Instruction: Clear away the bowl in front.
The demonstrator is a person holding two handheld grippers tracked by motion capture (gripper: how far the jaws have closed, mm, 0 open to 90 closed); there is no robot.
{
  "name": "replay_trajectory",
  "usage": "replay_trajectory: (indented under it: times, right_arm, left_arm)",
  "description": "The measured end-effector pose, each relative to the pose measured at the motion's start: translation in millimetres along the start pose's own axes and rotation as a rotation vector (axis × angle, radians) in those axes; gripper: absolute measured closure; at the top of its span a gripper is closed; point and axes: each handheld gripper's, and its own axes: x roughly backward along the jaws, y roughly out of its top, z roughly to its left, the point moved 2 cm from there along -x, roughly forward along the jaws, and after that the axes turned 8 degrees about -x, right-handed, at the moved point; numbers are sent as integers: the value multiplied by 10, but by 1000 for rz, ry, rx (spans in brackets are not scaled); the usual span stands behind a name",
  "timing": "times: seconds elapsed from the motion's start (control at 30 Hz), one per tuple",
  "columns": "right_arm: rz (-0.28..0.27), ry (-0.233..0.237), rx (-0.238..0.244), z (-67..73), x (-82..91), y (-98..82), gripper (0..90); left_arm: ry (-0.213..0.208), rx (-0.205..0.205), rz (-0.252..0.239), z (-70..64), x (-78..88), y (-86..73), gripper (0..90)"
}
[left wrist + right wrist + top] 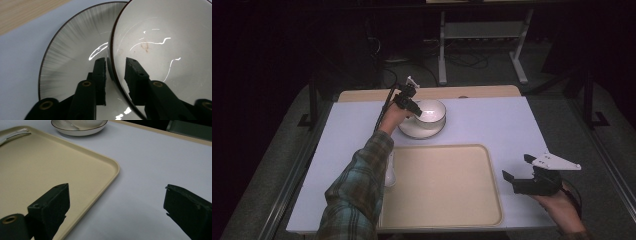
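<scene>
White ceramic is what I am working with: a bowl [432,112] sits on a plate [412,131] at about twelve o'clock on the tabletop [507,125], just beyond the far edge of the beige tray [447,185].

Starting at the left, my left tool [413,107] has reached the bowl at its nine o'clock side. In the left gripper view the two black jaws straddle the bowl's rim [113,67], one outside over the plate, one inside the bowl. A sliver of space shows on either side of the rim, so I judge the tool not yet clamped; it stands narrowly open around the wall.

A pale utensil, perhaps a spoon [390,170], lies at the tray's nine o'clock edge beside my sleeve.

Over at the right, my right tool [518,172] hovers at about four o'clock, off the tray's corner, its jaws spread wide with nothing between them.

By my judgement the job is barely begun: the bowl is reached but not lifted, the tray carries no crockery, and the grasp, the lift and the placing are all left.
</scene>
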Motion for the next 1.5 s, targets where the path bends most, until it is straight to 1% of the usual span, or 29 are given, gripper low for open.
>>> replay_trajectory:
  times: [0.1, 0.17, 0.27, 0.37, 0.43, 0.47, 0.53, 0.63, 0.67, 0.77, 0.9, 1.07, 1.27, 1.33, 1.4, 1.5]
  right_arm:
    - [0, 0, -1, 0, -2, 1, 64]
    - [0, 1, 0, 2, 0, 1, 65]
    - [-3, 0, 1, -2, 7, 1, 65]
    - [-3, -1, -2, -7, 10, -1, 65]
    - [-3, -2, -1, -8, 10, -1, 65]
    - [-4, -2, -1, -8, 10, -1, 65]
    - [-4, -2, -1, -7, 10, -1, 65]
    - [-3, -2, -1, -7, 9, 0, 65]
    - [-3, -2, -1, -7, 9, 0, 65]
    - [-2, -3, -1, -7, 8, -1, 65]
    - [-1, -3, -2, -9, 9, -2, 65]
    - [-2, -3, -3, -11, 12, -2, 65]
    - [1, -3, -5, -8, 9, -5, 65]
    - [0, -3, -1, -6, 8, -3, 65]
    - [1, -3, 0, -4, 6, -3, 65]
    - [0, -4, 0, -2, 5, -3, 65]
  left_arm:
    - [13, 14, 6, -7, -8, 13, 744]
    - [32, 15, 15, -8, -6, 20, 771]
    - [11, 25, 9, -2, 0, 20, 812]
    - [8, 28, 14, 1, 12, 12, 816]
    - [-5, 40, 7, 14, 26, 3, 827]
    - [-12, 39, 0, 15, 33, -1, 832]
    - [-10, 37, 3, 17, 37, -10, 833]
    - [-33, 48, -16, 28, 58, -23, 832]
    - [-34, 44, -18, 26, 68, -23, 831]
    - [-17, 30, -27, 13, 103, -19, 829]
    - [-40, 38, -55, 10, 146, -21, 829]
    - [-48, 8, -62, -25, 230, -28, 829]
    - [-76, -29, -62, -80, 375, -80, 829]
    - [-81, -52, -60, -105, 437, -99, 828]
    - [-88, -57, -68, -132, 498, -122, 829]
    - [-110, -69, -77, -166, 594, -167, 829]
